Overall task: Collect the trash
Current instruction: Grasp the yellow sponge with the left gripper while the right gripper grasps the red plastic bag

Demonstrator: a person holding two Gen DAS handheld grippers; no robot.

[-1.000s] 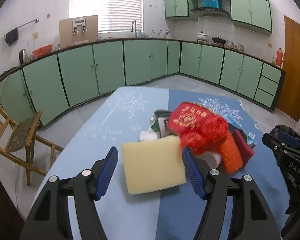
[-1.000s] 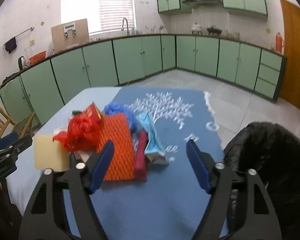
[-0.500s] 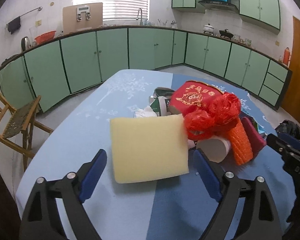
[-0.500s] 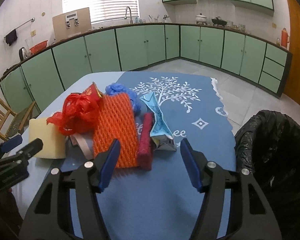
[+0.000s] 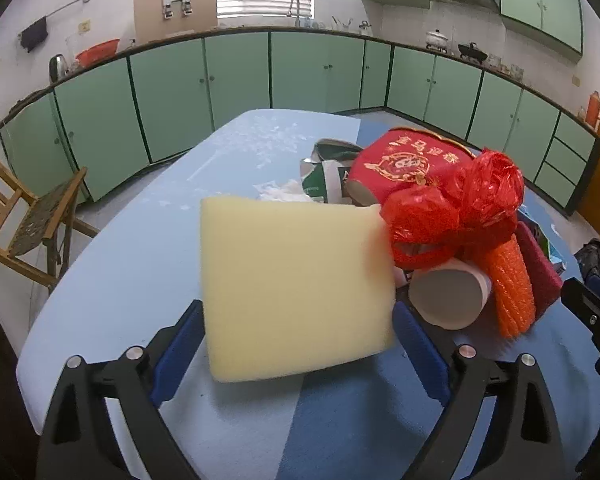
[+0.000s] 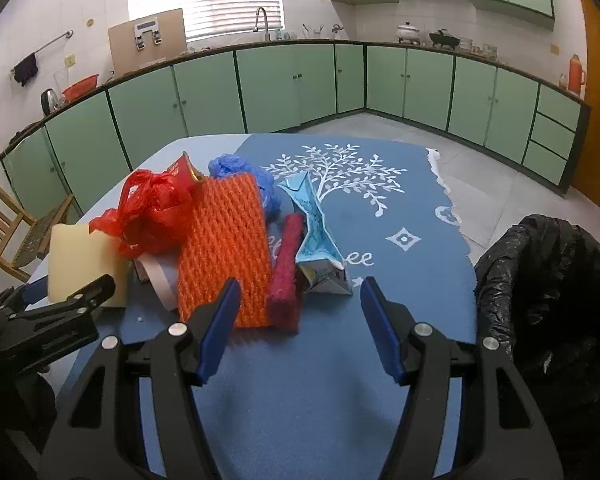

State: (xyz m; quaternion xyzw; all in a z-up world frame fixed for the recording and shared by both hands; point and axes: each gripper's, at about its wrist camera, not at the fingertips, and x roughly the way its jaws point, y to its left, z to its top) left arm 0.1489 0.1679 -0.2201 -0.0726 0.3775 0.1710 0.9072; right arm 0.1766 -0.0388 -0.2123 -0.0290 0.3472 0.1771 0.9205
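A pile of trash lies on the blue table: a pale yellow sponge [image 5: 296, 288], a red plastic bag [image 5: 460, 208], a red paper bowl [image 5: 404, 164], a white cup [image 5: 448, 296], orange foam netting [image 6: 224, 244], a maroon strip [image 6: 286, 264] and a crushed light-blue carton [image 6: 318, 240]. My left gripper [image 5: 296, 356] is open, its blue fingers on either side of the sponge's near edge. My right gripper [image 6: 298, 320] is open and empty, just short of the maroon strip and the carton. The sponge also shows in the right wrist view [image 6: 84, 264].
A bin lined with a black bag [image 6: 552, 280] stands at the table's right edge. A wooden chair [image 5: 24, 216] stands left of the table. Green cabinets [image 5: 300, 76] line the far walls. A blue crumpled bag [image 6: 244, 172] lies behind the netting.
My left gripper has moved forward so its open fingers now flank the sponge. My right gripper has moved closer to the pile, toward the maroon strip and carton.
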